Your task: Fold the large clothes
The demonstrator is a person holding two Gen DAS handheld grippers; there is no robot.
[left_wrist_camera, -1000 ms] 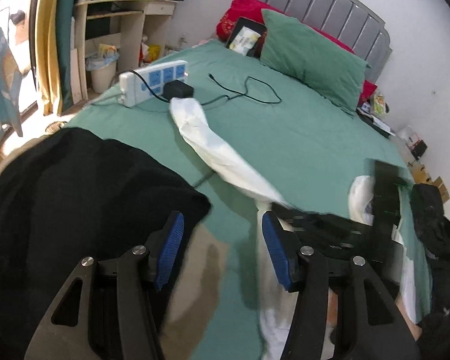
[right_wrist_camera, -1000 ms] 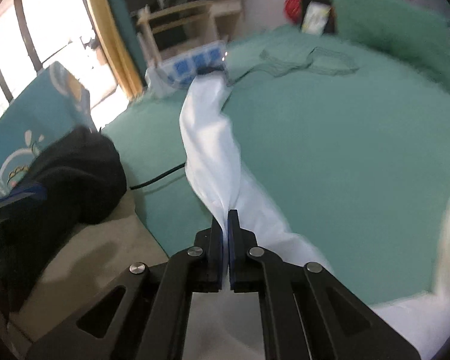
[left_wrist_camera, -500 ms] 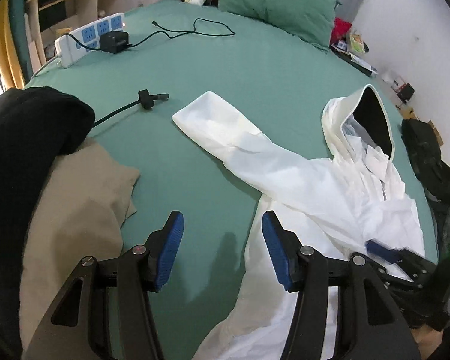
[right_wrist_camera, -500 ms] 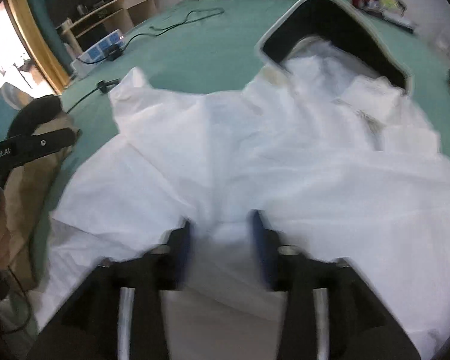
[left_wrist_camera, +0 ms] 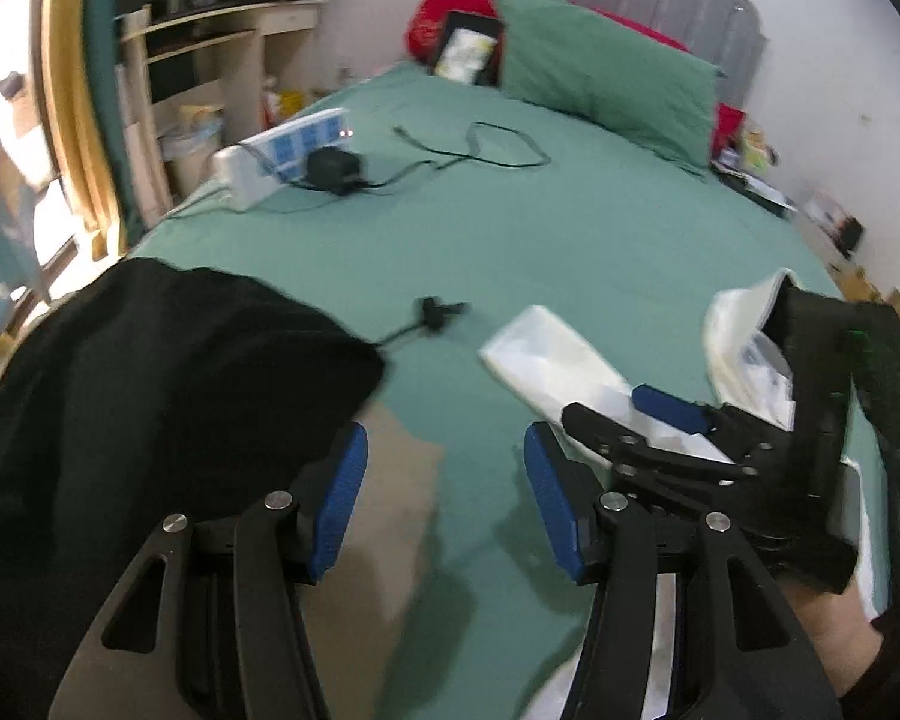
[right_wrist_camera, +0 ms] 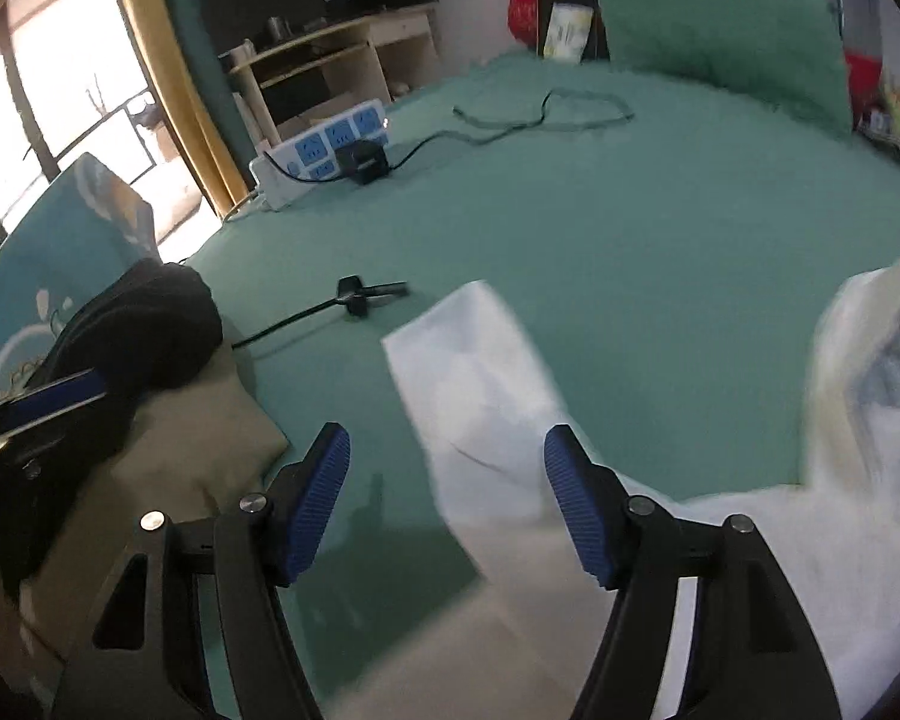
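A white hooded garment (right_wrist_camera: pixel 768 516) lies on the green bed (right_wrist_camera: pixel 630 228), one sleeve (right_wrist_camera: pixel 480 384) stretched toward the bed's middle. In the left wrist view the sleeve (left_wrist_camera: pixel 552 354) and hood (left_wrist_camera: pixel 744 324) show at right. My left gripper (left_wrist_camera: pixel 444 504) is open and empty above the sheet near the bed's front edge. My right gripper (right_wrist_camera: pixel 447 504) is open and empty, its jaws standing over the sleeve's lower part; it also shows in the left wrist view (left_wrist_camera: pixel 672 408), in front of the garment.
A black garment (left_wrist_camera: pixel 150 384) lies over a beige one (left_wrist_camera: pixel 390 516) at the bed's front left. A power strip (left_wrist_camera: pixel 282 150) with an adapter, a looped cable (left_wrist_camera: pixel 486 150) and a loose plug (left_wrist_camera: pixel 432 312) lie on the sheet. A green pillow (left_wrist_camera: pixel 606 84) is at the headboard.
One second ago my right gripper was shut on the white sleeve; it has opened and let go. The sleeve now lies shorter on the bed. Both grippers have shifted and tilted.
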